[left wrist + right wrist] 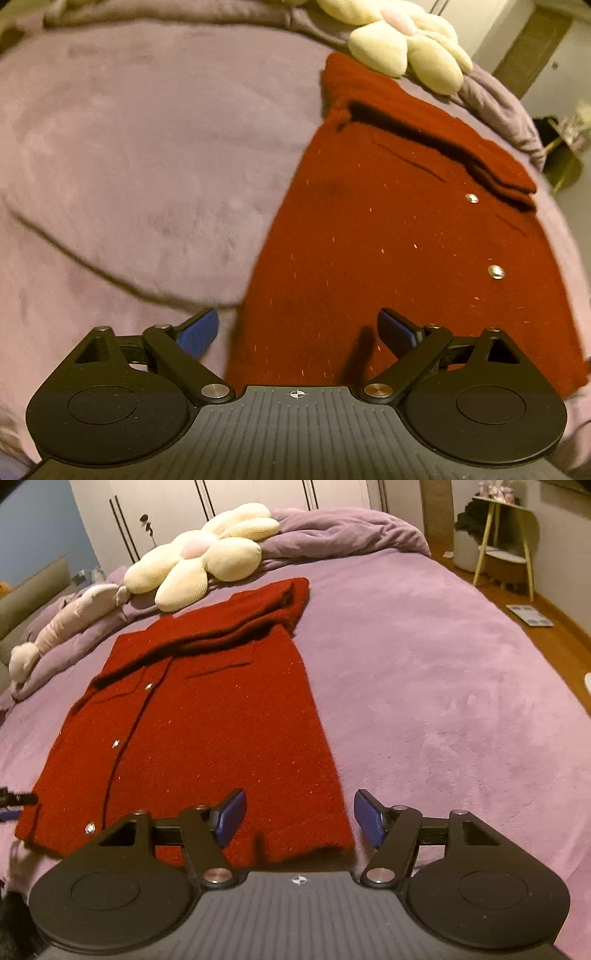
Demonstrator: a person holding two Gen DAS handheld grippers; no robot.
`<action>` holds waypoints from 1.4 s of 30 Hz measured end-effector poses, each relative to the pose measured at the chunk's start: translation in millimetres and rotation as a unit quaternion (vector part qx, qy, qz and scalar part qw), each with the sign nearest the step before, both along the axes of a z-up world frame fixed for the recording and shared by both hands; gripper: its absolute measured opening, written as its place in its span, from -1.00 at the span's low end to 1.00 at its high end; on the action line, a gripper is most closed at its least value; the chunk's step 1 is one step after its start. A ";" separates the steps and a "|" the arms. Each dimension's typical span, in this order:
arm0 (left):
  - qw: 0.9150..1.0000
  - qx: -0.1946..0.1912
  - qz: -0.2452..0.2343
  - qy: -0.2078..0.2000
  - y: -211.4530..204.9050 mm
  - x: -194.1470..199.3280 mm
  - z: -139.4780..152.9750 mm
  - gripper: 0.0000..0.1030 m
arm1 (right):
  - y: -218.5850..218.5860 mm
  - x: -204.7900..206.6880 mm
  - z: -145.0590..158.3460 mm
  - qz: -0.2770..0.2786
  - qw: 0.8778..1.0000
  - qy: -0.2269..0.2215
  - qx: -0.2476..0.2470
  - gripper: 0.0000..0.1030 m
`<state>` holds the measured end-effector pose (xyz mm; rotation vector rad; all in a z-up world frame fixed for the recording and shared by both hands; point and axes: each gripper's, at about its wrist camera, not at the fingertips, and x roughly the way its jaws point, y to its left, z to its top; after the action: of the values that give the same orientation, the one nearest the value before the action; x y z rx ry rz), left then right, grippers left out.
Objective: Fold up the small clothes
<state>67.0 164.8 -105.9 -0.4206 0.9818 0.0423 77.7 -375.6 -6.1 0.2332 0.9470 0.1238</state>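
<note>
Nearest, the right gripper has its jaws spread wide and empty above the near hem of the red cardigan. The left gripper is likewise released, holding nothing, over the cardigan's near edge. The cardigan lies flat on the purple bedspread, sleeves folded across its far end. Beyond it rests a cream flower-shaped cushion, touching bunched purple bedding.

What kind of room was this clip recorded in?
Most likely a bedroom: a red cardigan lies flat on a bed with a purple plush blanket, a flower-shaped cushion sits near its far edge, and white wardrobe doors stand behind.
</note>
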 end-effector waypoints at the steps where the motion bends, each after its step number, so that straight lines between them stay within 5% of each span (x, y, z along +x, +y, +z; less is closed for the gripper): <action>1: 1.000 -0.013 0.002 0.009 2.6 -0.3 -3.4 0.64 | -3.6 2.8 -4.5 0.000 1.000 0.009 0.017 0.26; 3: 0.999 -0.046 0.003 0.023 10.9 0.4 -10.1 0.57 | -8.3 6.0 -15.3 0.001 0.999 0.029 0.038 0.22; 9: 0.995 -0.099 -0.006 0.027 26.4 0.3 -12.8 0.08 | -29.4 11.0 -23.3 -0.026 0.995 0.049 0.084 -0.48; 13: 0.994 -0.107 -0.027 0.028 25.1 1.6 -11.3 -0.10 | -40.9 15.2 -28.6 -0.026 0.991 0.071 0.110 -0.43; 18: 0.991 -0.121 -0.048 0.029 20.5 3.3 -8.0 -0.10 | -38.4 23.2 -32.2 -0.006 0.988 0.084 0.127 -0.11; 22: 0.990 -0.117 -0.069 0.023 12.2 5.1 -3.8 -0.13 | -31.4 27.4 -30.5 0.025 0.987 0.093 0.131 -0.07; 24: 0.991 -0.103 -0.077 0.029 8.9 7.9 -4.4 -0.26 | -27.3 28.7 -31.2 0.038 0.988 0.096 0.117 -0.12; 26: 0.992 -0.090 -0.077 0.036 7.9 9.7 -3.9 -0.47 | -23.5 29.6 -31.0 0.043 0.989 0.096 0.100 -0.45; 29: 0.992 -0.093 -0.077 0.036 13.3 10.0 1.6 -0.71 | -19.4 26.6 -26.8 0.054 0.990 0.085 0.104 -0.59; 32: 0.989 -0.122 -0.081 0.021 17.9 10.6 15.1 -0.74 | -15.2 27.9 -19.9 0.063 0.987 0.077 0.123 -0.60; 37: 0.982 -0.169 -0.074 -0.044 22.0 30.3 56.2 -0.75 | -21.1 53.6 -0.9 0.041 0.970 0.052 0.234 -0.62; 42: 0.979 -0.166 -0.044 -0.106 25.9 79.6 91.5 -0.75 | -18.1 106.2 24.1 0.006 0.970 -0.004 0.244 -0.76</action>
<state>146.6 190.7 -14.4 -0.6730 0.7958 -0.2462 183.9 -393.7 18.0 0.6808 0.8995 0.3704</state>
